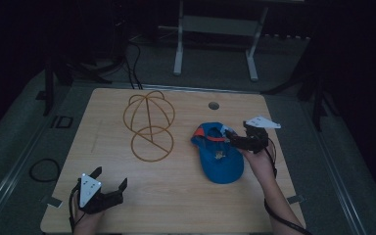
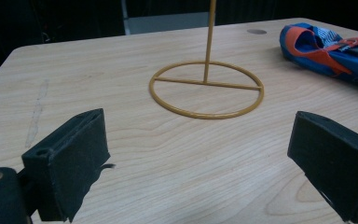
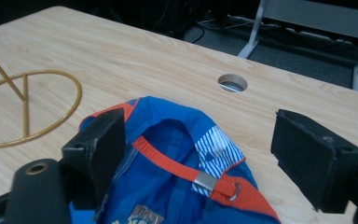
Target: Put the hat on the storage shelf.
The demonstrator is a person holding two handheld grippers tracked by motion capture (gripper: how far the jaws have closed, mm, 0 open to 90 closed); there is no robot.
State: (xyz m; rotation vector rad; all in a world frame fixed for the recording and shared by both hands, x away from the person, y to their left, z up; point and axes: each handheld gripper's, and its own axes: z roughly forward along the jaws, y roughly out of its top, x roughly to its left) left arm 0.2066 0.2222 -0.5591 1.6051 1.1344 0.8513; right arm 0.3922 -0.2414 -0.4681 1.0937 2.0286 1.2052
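A blue cap (image 1: 220, 161) with an orange back strap (image 3: 168, 161) lies upturned on the right half of the wooden table (image 1: 176, 200). My right gripper (image 1: 231, 138) hovers at the cap's strap end, pointing left. Its jaws stand wide apart, with the cap's (image 3: 168, 196) rim and strap below and between them; the pads (image 3: 100, 140) touch nothing that I can see. A gold wire hat stand (image 1: 149, 125) stands at the table's middle rear. My left gripper (image 1: 111, 177) rests near the front left edge, open and with nothing between its jaws (image 2: 200, 140), facing the stand's ring base (image 2: 207, 88) and the cap (image 2: 326, 51).
A round cable hole (image 1: 214, 105) is cut in the table behind the cap. White desk legs (image 1: 178, 44) and cables lie on the dark floor beyond the far edge. Bare wood stretches between the left gripper and the stand.
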